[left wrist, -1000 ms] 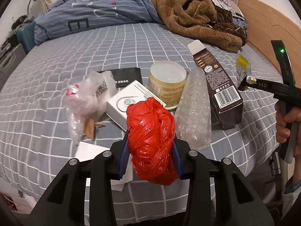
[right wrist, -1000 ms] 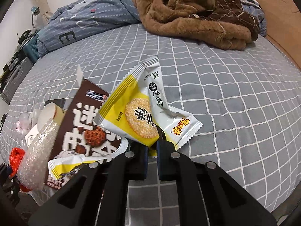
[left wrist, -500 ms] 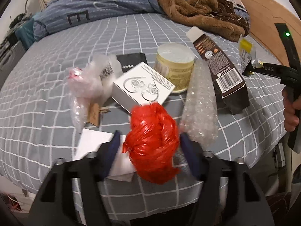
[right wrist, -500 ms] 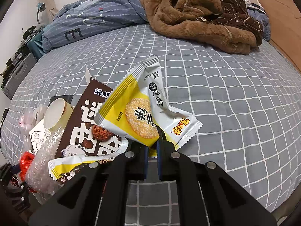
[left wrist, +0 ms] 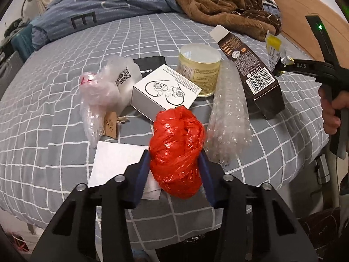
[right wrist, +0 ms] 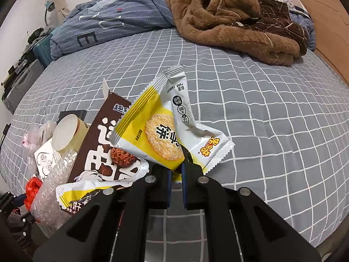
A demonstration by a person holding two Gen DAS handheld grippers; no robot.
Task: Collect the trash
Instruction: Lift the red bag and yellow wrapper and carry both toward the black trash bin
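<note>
Red plastic bag: regripped by left gripper, fingers closed again after briefly spreading, near bed edge, six o'clock. Yellow wrapper: pinched by right gripper. Both ready for disposal.

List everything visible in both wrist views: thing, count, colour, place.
plastic bag: 1, red, between left gripper's fingers
rice cracker wrapper: 1, yellow-white, pinched by right gripper
second wrapper: 1, yellow-white, against the biscuit box
biscuit box: 1, brown, right of jar
bubble wrap: 1, clear, beside red bag
jar: 1, pale yellow, mid-pile
earphone box: 1, white, left of jar
clear bags: bundle, left
bed: 1, grey checked
blanket: 1, brown, far end
left gripper: 1, black
right gripper: 1, black
</note>
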